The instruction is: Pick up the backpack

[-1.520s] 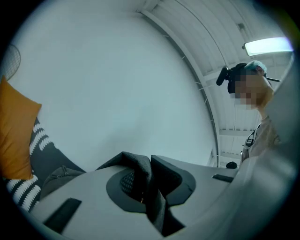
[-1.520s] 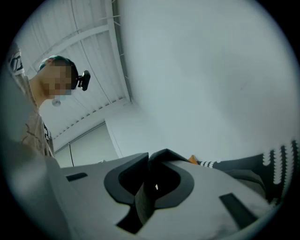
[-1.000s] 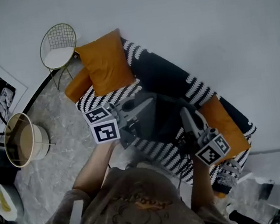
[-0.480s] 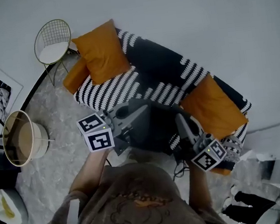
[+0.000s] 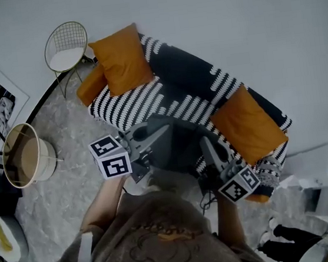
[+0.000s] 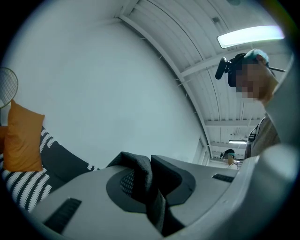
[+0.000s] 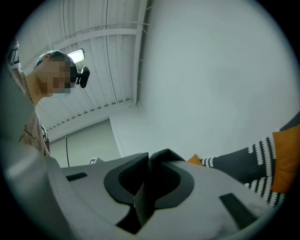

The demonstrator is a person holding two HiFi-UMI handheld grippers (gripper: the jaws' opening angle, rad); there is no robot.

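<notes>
Both hand-held grippers have come back toward the person's torso since a second ago, and the backpack has come with them: it was over the middle of the sofa seat, now it sits at the sofa's front edge, close to the chest.

Nearest to me, the left hand-held gripper is pinching a dark strap. In the left gripper view the jaws are pressed in on the webbing, which folds over their tips. The right hand-held gripper does the same on its side: in the right gripper view a dark strap runs down between the jaws, clamped tight. Both point nearly level, away from the person.

The backpack hangs dark and slack between the two, left gripper at its left top, right gripper at its right. I can't tell whether its underside touches the sofa.

Beyond it, the black-and-white striped sofa runs diagonally across the head view. An orange cushion leans at its far left end, another lies at the right end, just beside the right gripper. Left of the sofa, on the grey floor, stands a round basket. Farther off, a wire chair stands against the pale wall.
</notes>
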